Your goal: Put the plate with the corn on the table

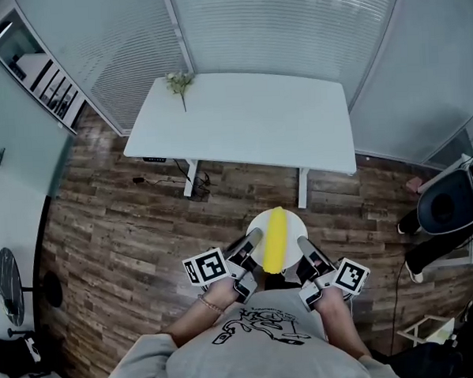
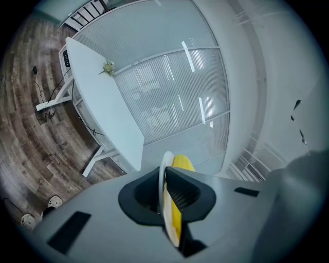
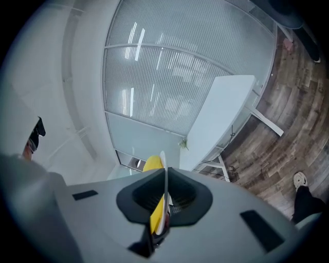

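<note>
A round white plate (image 1: pixel 296 223) carries a yellow corn cob (image 1: pixel 275 239) and hangs in the air over the wooden floor, in front of the person's chest. My left gripper (image 1: pixel 256 238) is shut on the plate's left rim and my right gripper (image 1: pixel 304 244) is shut on its right rim. In the left gripper view the plate's edge (image 2: pixel 164 177) runs between the jaws with the corn (image 2: pixel 175 218) beside it. The right gripper view shows the same: the plate's rim (image 3: pixel 165 192) is pinched and the corn (image 3: pixel 152 164) lies behind it. The white table (image 1: pixel 245 121) stands ahead, a stretch of floor away.
A small plant sprig (image 1: pixel 179 82) lies at the table's far left corner. Cables (image 1: pixel 166 180) trail on the floor under the table. A black chair (image 1: pixel 450 203) and a person's legs are at the right. Shelving (image 1: pixel 32 68) stands at the left wall.
</note>
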A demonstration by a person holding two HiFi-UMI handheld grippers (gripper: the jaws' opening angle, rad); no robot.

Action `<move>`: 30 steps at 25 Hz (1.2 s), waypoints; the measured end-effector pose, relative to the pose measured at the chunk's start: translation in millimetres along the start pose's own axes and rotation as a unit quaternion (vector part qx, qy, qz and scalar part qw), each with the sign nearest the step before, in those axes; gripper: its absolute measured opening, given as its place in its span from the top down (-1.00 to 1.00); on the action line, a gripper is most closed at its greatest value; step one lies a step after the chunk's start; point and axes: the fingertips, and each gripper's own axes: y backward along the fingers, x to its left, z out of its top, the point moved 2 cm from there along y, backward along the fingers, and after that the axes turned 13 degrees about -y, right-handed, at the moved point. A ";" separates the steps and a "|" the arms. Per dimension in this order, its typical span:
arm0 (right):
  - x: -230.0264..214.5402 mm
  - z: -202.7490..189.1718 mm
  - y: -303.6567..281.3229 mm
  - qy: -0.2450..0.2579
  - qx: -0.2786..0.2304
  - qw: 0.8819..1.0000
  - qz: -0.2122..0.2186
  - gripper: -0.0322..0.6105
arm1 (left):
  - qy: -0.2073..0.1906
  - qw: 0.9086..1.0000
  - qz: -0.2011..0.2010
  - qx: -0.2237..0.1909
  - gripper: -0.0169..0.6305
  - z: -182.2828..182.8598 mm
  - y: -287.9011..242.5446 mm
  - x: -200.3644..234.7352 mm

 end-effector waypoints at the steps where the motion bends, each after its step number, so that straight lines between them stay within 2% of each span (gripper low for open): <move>1: 0.7 9.9 -4.1 -0.001 0.000 1.000 0.000 0.84 | 0.000 1.000 0.000 -0.001 0.85 5.1 -9.5 -0.1; 7: 2.4 73.5 -23.6 0.005 0.005 1.000 -0.001 0.84 | 0.000 1.000 0.001 -0.006 0.85 28.1 -70.9 -0.5; 15: -11.2 149.2 -36.8 0.002 0.010 1.000 -0.009 0.84 | 0.005 1.000 0.005 -0.009 0.85 40.5 -146.2 3.3; 24: -18.1 188.6 -66.8 -0.008 0.012 1.000 -0.008 0.84 | 0.008 1.000 0.012 -0.007 0.85 65.2 -186.8 18.8; 30: -23.6 218.1 -110.4 -0.005 0.015 1.000 -0.010 0.84 | 0.010 1.000 0.013 -0.006 0.85 98.9 -217.2 44.9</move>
